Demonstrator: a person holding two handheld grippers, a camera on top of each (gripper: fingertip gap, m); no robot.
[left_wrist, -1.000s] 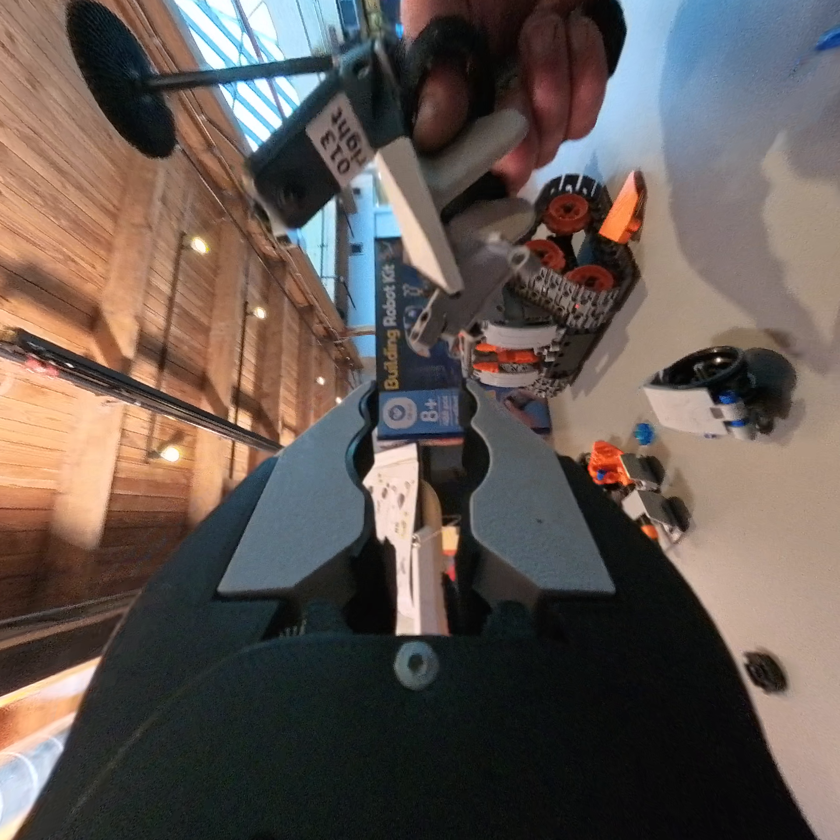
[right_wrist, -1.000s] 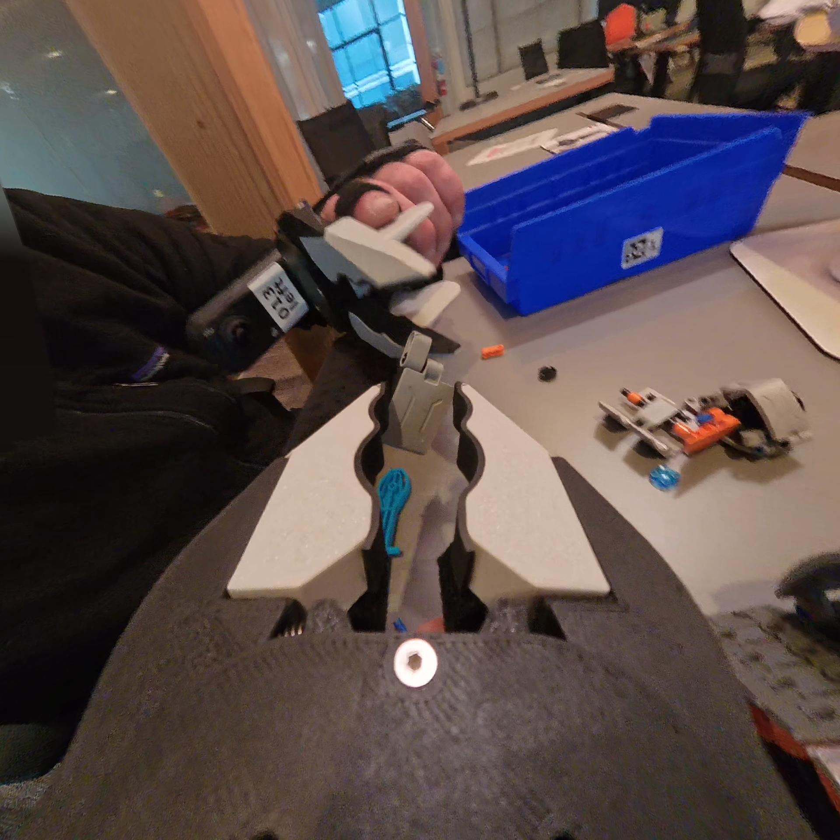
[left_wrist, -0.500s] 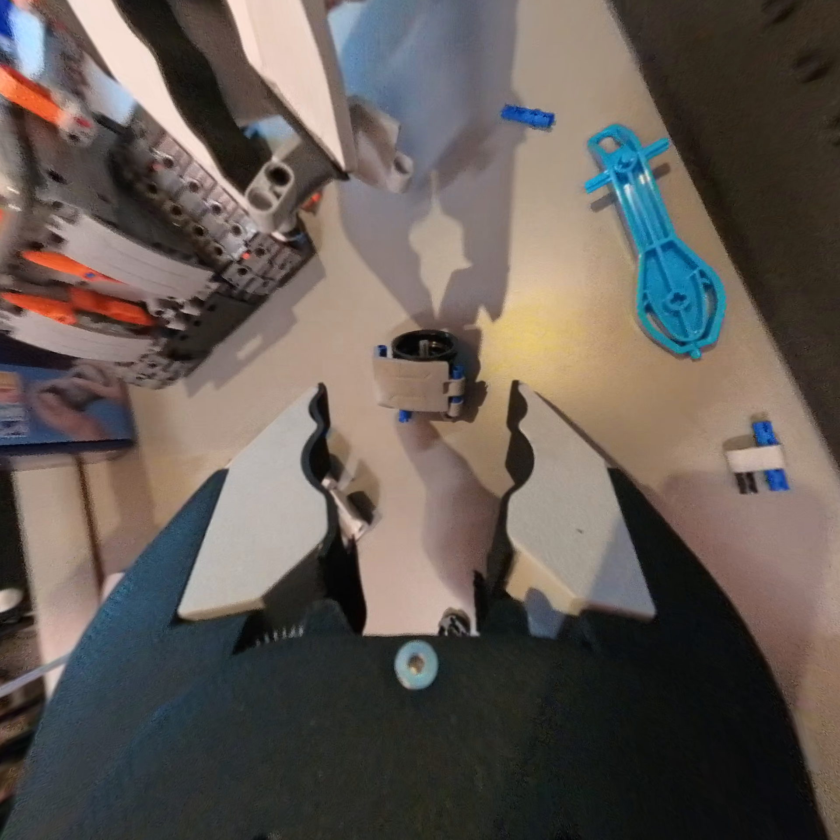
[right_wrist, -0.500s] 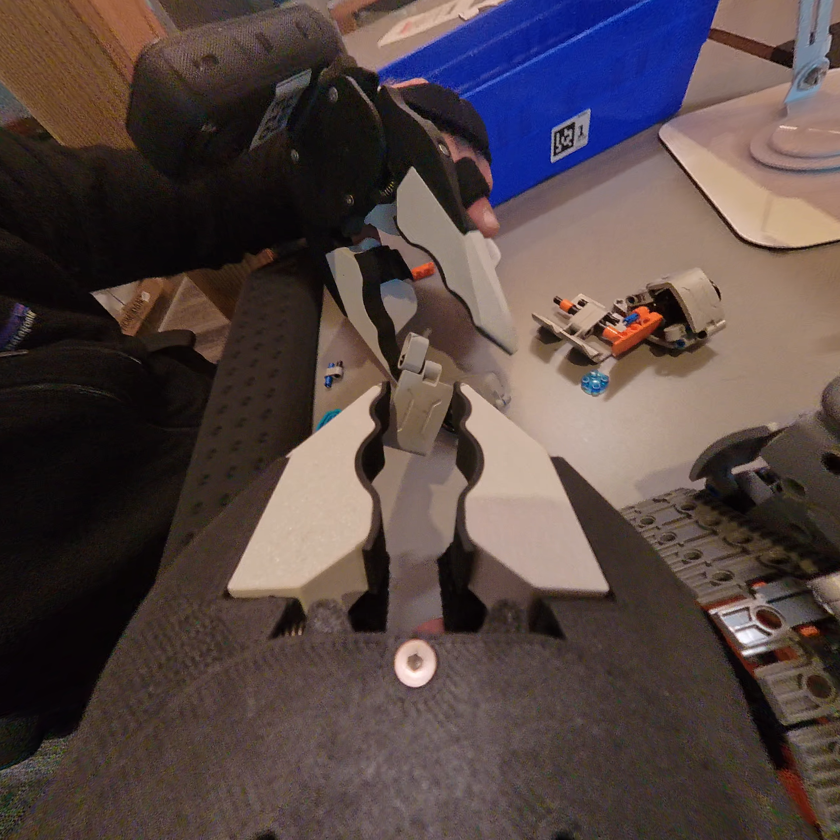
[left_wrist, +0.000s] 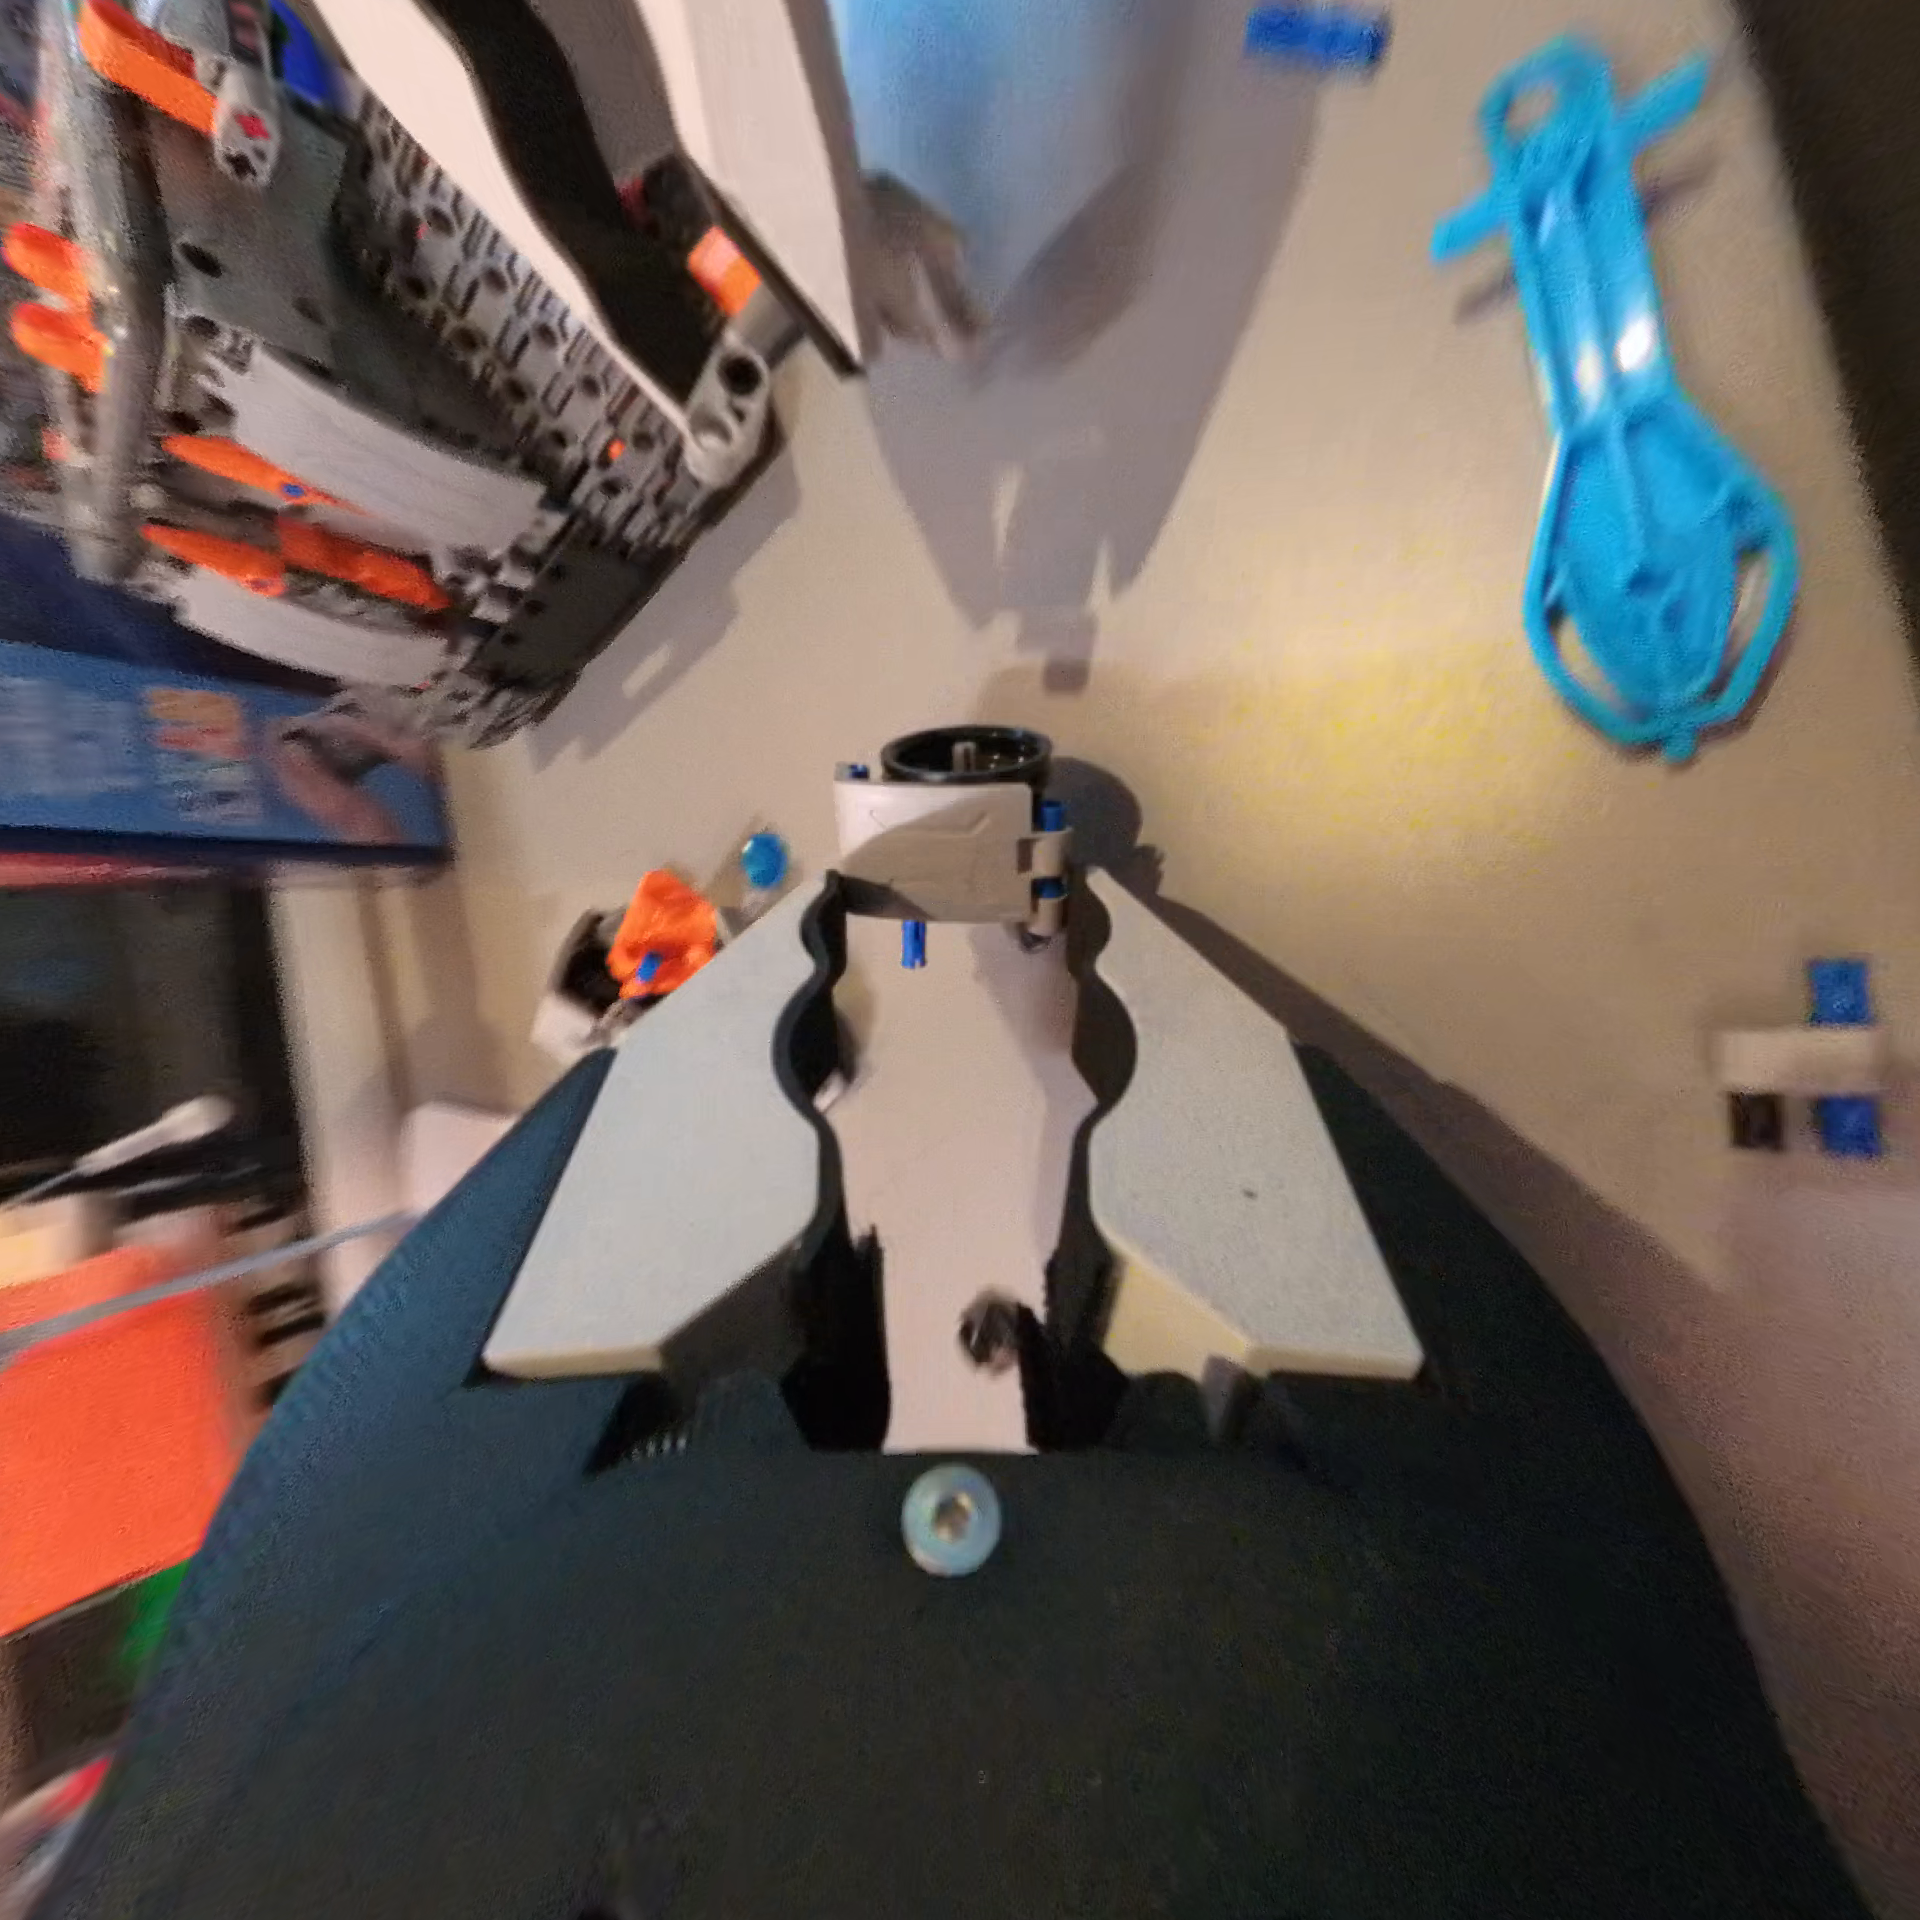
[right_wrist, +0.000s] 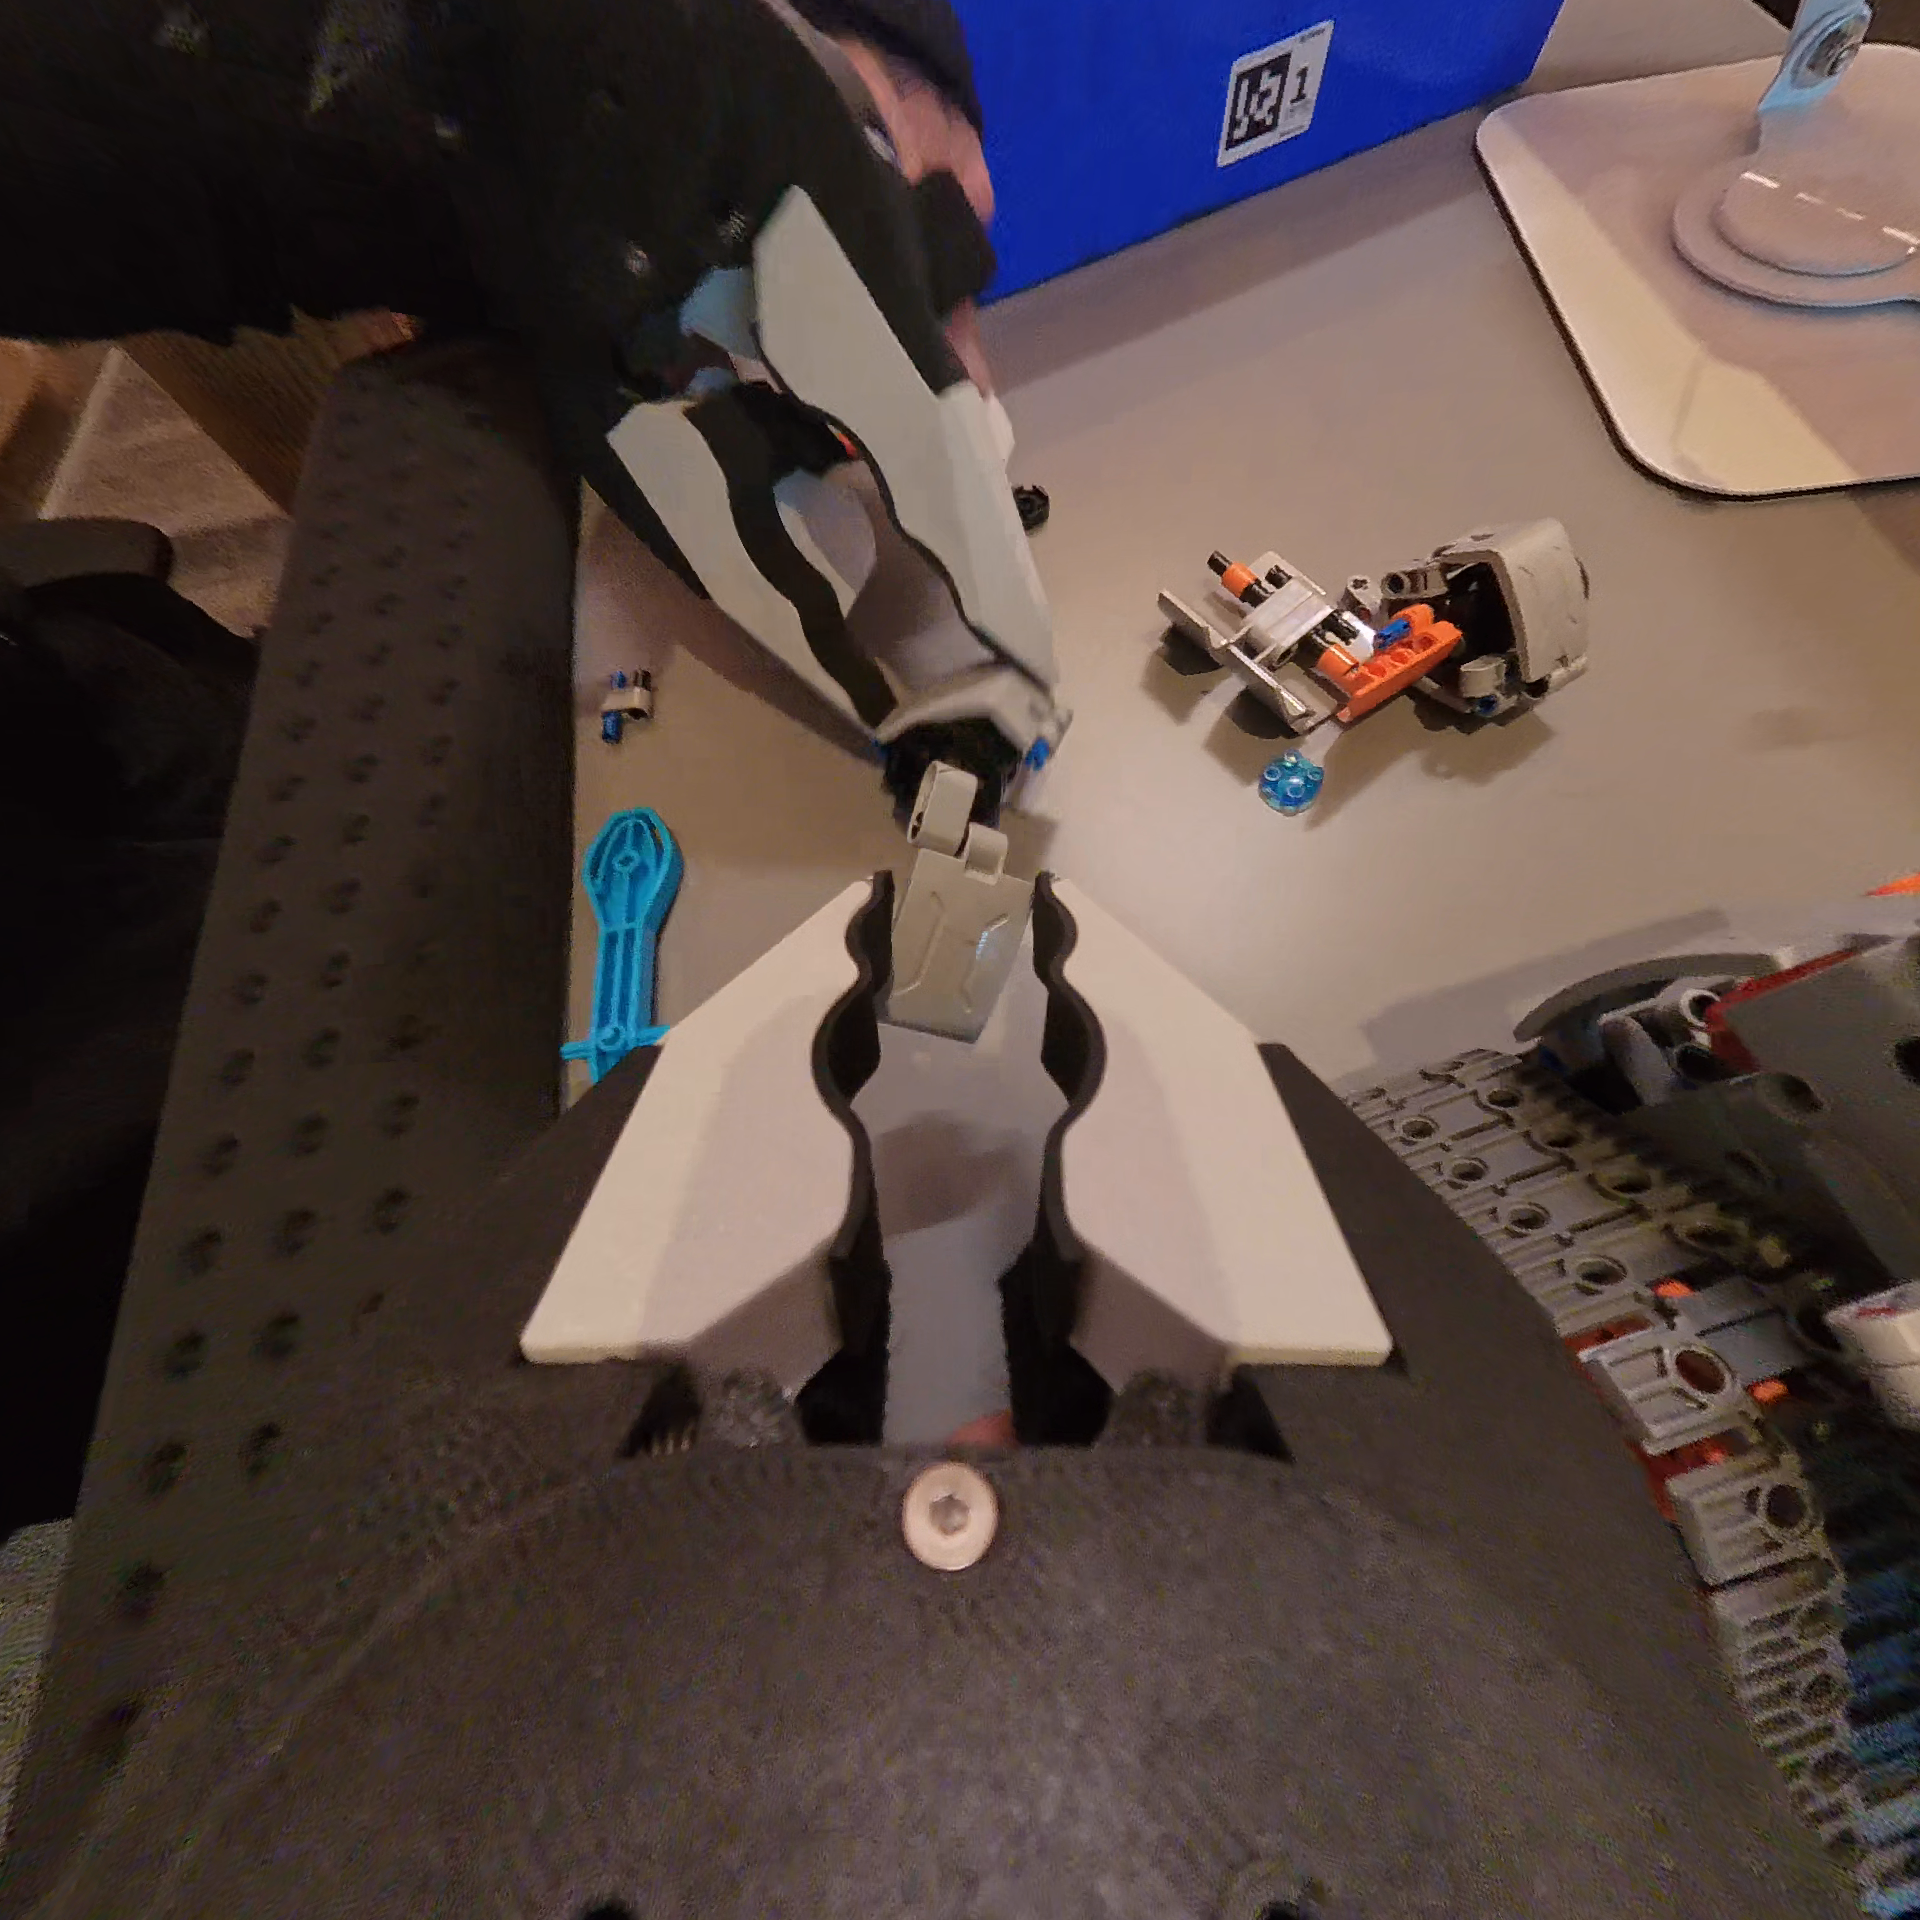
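Note:
My left gripper (left_wrist: 956, 894) is shut on a small grey panel with a black wheel hub (left_wrist: 951, 831) that rests on the beige table; blue pins stick out of the panel. In the right wrist view this gripper (right_wrist: 966, 727) reaches down from the upper left, held by a gloved hand. My right gripper (right_wrist: 956, 894) is shut on a grey panel piece (right_wrist: 945, 956). The piece's pin-hole end (right_wrist: 940, 805) sits right at the black hub. In the left wrist view the right gripper (left_wrist: 748, 384) comes in from the top.
A grey tracked model with orange parts (right_wrist: 1558, 1195) lies at the right. A blue separator tool (right_wrist: 623, 935), a small grey-orange assembly (right_wrist: 1382, 634), a blue round stud (right_wrist: 1288, 779) and a small white-blue piece (left_wrist: 1797, 1060) lie loose. A blue bin (right_wrist: 1195, 104) and a white stand base (right_wrist: 1714, 260) are behind. One gripper's finger ends stand about 8 cm off the other's.
My left gripper swung down from facing the room to the table, moved onto the grey wheel piece and closed on it. My right gripper lowered its grey panel toward that piece.

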